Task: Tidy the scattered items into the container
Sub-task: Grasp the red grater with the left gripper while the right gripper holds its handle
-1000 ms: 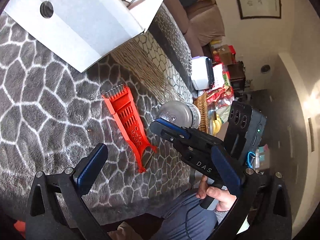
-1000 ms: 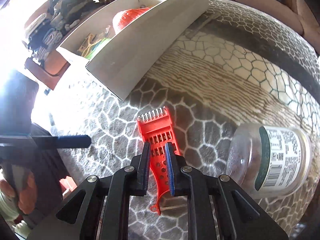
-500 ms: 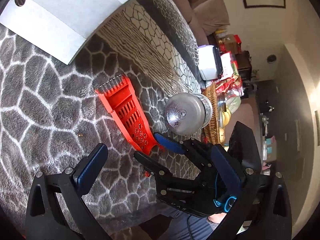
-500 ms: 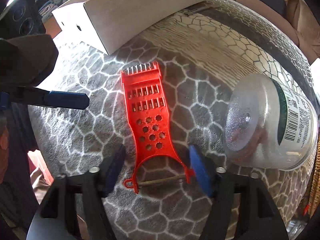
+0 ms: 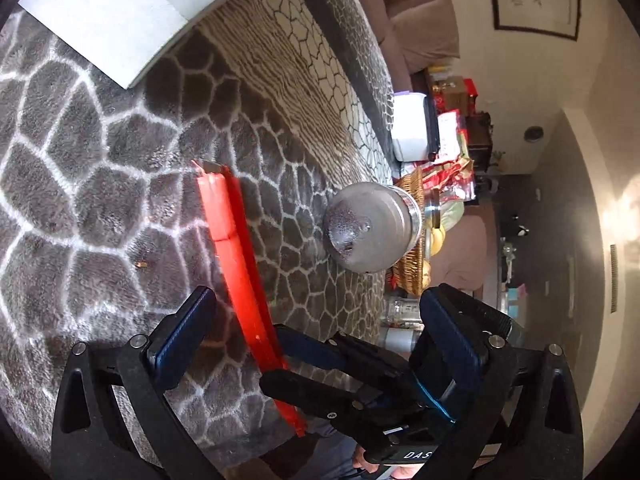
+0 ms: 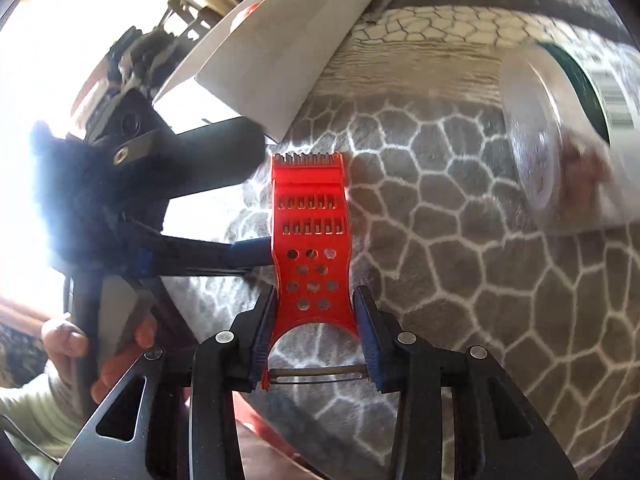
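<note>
A red plastic grater (image 6: 310,216) with a peeler blade at its near end lies on the grey patterned blanket (image 6: 440,280). My right gripper (image 6: 316,304) is closing on its forked handle, with both blue pads against the sides. In the left wrist view the grater (image 5: 228,232) stands tilted on its edge, held by the right gripper (image 5: 288,360). My left gripper (image 5: 316,300) stands wide, its jaws closing slightly, pressing on nothing. The white box (image 5: 120,20) (image 6: 280,52) sits beyond the grater. A clear jar (image 5: 368,228) (image 6: 560,140) lies on its side to the right.
A wicker basket (image 5: 412,200) with packets and a white appliance (image 5: 412,128) stand past the blanket's right edge. A sofa (image 5: 424,24) runs along the far wall. The left gripper's body (image 6: 140,168) and a person's hand (image 6: 68,344) fill the left of the right wrist view.
My right gripper went from shut above the grater to open around its handle, then closed onto it. The grater has tipped up onto its edge. The left gripper sank a little closer.
</note>
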Action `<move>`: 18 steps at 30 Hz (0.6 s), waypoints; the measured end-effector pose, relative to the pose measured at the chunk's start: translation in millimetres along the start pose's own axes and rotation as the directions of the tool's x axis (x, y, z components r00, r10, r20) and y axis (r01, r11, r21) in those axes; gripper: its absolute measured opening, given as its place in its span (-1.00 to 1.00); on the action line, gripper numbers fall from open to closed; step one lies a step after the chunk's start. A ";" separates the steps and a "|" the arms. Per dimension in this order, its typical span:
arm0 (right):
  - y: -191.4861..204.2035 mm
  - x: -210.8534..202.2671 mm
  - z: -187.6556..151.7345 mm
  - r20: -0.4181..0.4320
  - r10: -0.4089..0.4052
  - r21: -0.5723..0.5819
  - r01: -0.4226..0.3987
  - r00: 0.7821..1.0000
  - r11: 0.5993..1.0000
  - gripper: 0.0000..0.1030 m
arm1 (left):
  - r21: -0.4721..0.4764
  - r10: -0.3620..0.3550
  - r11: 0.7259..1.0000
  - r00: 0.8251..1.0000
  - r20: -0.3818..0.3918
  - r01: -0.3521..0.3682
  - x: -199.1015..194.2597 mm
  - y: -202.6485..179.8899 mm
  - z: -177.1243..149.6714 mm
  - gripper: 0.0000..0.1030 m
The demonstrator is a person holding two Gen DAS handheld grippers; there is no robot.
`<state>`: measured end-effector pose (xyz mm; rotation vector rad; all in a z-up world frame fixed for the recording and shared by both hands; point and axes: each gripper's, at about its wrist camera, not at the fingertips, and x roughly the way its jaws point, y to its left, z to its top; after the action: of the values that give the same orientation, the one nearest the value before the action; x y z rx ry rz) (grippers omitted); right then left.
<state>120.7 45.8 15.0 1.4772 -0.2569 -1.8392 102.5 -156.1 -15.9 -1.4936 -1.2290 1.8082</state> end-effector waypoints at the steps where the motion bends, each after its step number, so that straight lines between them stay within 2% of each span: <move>1: -0.6 0.5 -2.3 0.001 -0.005 -0.002 0.005 1.000 1.000 -0.22 | 0.000 0.016 1.000 1.000 -0.004 -0.016 0.3 1.1 0.5 0.65; 2: -0.1 0.4 -5.1 0.006 -0.006 -0.008 0.006 1.000 1.000 -0.22 | 0.002 0.032 0.999 0.999 -0.007 -0.032 0.9 1.8 0.8 0.54; 4: 1.6 -1.8 -10.1 0.018 0.004 -0.004 -0.004 1.000 1.000 -0.22 | 0.016 0.078 0.997 0.997 -0.013 -0.078 4.7 0.5 -0.6 -0.09; 6: 9.3 -4.4 -14.8 0.020 -0.018 -0.030 0.018 1.000 0.999 -0.22 | 0.023 0.121 0.992 0.992 -0.021 -0.121 8.4 0.7 -3.5 -0.46; 7: 15.6 -5.1 -17.0 0.017 -0.048 -0.059 0.049 0.999 0.997 -0.22 | 0.021 0.113 0.993 0.993 -0.033 -0.113 9.7 1.3 -5.1 -0.59; 8: 20.3 -6.1 -17.7 0.016 -0.074 -0.085 0.075 0.997 0.994 -0.22 | 0.022 0.099 0.995 0.994 -0.041 -0.098 10.3 0.2 -6.6 -0.62; 12: 32.8 -14.5 -18.6 0.037 -0.091 -0.122 0.095 0.995 0.988 -0.23 | 0.101 0.043 0.994 0.999 -0.020 -0.041 -4.1 -25.6 -13.9 -0.65; 15: 49.5 -27.7 -15.2 0.072 -0.100 -0.167 0.111 0.992 0.980 -0.23 | 0.159 0.005 0.987 1.000 0.010 -0.007 -29.5 -55.8 -11.5 -0.65; 18: 72.3 -40.2 2.4 0.109 -0.083 -0.208 0.105 0.990 0.973 -0.23 | 0.207 0.000 0.978 0.999 0.046 -0.009 -62.7 -85.3 4.3 -0.65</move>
<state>151.2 20.9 87.8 1.2709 -0.0355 -1.9531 101.8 -168.1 89.3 -1.3468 -1.0227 1.9179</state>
